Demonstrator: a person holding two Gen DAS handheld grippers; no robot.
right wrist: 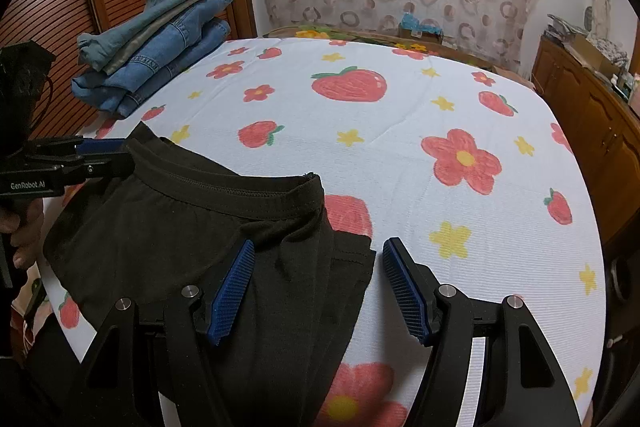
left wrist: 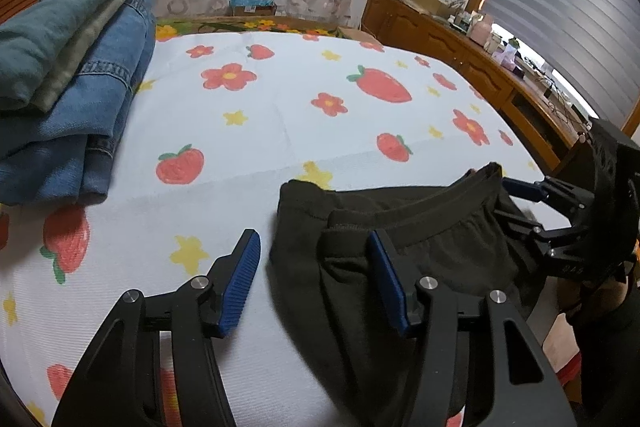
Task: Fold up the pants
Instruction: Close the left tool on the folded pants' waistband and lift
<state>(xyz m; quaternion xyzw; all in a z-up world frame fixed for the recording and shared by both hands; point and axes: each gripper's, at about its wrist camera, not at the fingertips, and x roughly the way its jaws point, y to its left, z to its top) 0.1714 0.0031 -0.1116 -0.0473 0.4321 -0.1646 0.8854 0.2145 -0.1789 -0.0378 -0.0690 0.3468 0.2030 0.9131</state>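
Black pants (right wrist: 192,223) on strawberry-print sheet (right wrist: 400,147), already folded into compact multilayer bundle, waistband (right wrist: 256,193) uppermost. Left gripper (left wrist: 316,283) spread wide w/ nothing between pads, straddling bundle's near-left edge. Right gripper (right wrist: 316,287) likewise wide and empty, astride bundle's edge, bare sheet ahead and to its right. Judged approx. final stage: main folds done; remaining work probably smoothing or transfer to stack of folded jeans (left wrist: 76,87), well ahead-left of left gripper. Neither device gripping cloth at this instant.
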